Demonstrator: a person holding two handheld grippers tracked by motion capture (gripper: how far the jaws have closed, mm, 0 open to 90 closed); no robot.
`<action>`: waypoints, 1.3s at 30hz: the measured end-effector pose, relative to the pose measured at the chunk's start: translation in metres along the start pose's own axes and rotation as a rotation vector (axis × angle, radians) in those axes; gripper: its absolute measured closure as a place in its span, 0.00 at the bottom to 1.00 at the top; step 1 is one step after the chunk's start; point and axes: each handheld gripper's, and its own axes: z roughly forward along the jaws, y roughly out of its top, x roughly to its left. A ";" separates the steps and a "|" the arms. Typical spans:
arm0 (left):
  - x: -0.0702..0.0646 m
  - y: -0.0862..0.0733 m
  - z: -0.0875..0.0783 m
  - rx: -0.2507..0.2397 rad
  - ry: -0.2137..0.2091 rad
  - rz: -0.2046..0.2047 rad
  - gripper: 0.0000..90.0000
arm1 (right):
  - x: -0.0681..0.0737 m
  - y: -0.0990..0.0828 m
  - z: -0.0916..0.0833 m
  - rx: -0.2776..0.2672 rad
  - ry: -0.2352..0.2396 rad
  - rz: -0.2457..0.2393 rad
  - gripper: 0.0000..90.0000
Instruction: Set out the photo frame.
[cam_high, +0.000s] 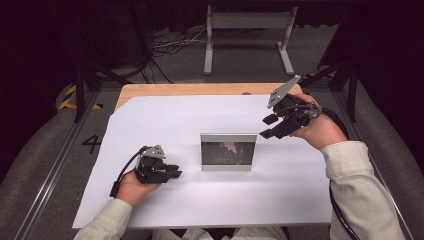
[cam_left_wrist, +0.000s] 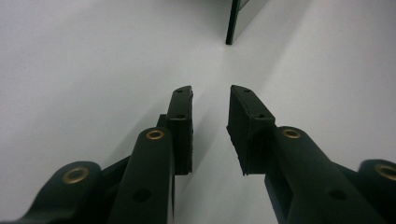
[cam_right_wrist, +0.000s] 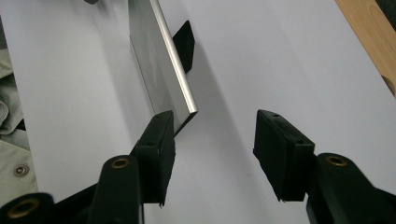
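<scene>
left gripper (cam_left_wrist: 211, 95) half open, empty | right gripper (cam_right_wrist: 215, 126) wide, beside frame (cam_right_wrist: 161, 60)

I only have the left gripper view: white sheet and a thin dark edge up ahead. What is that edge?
Observer: It is the side of a standing picture frame, silver-rimmed, mid-sheet in the high view.
Operator: Where is the right gripper?
Observer: The right gripper hangs near the frame's upper right corner, jaws open and empty.
Operator: What holds the frame up?
Observer: A black prop behind it, seen in the right gripper view.
</scene>
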 end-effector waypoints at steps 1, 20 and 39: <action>0.001 0.000 0.000 -0.002 0.003 -0.002 0.78 | 0.000 -0.002 0.000 -0.005 -0.002 0.003 0.54; 0.006 -0.003 -0.005 -0.038 0.024 -0.035 0.77 | -0.008 -0.033 0.002 -0.042 0.003 0.081 0.53; 0.010 -0.004 -0.009 -0.080 0.033 -0.043 0.75 | -0.009 -0.072 0.009 -0.108 0.012 0.174 0.52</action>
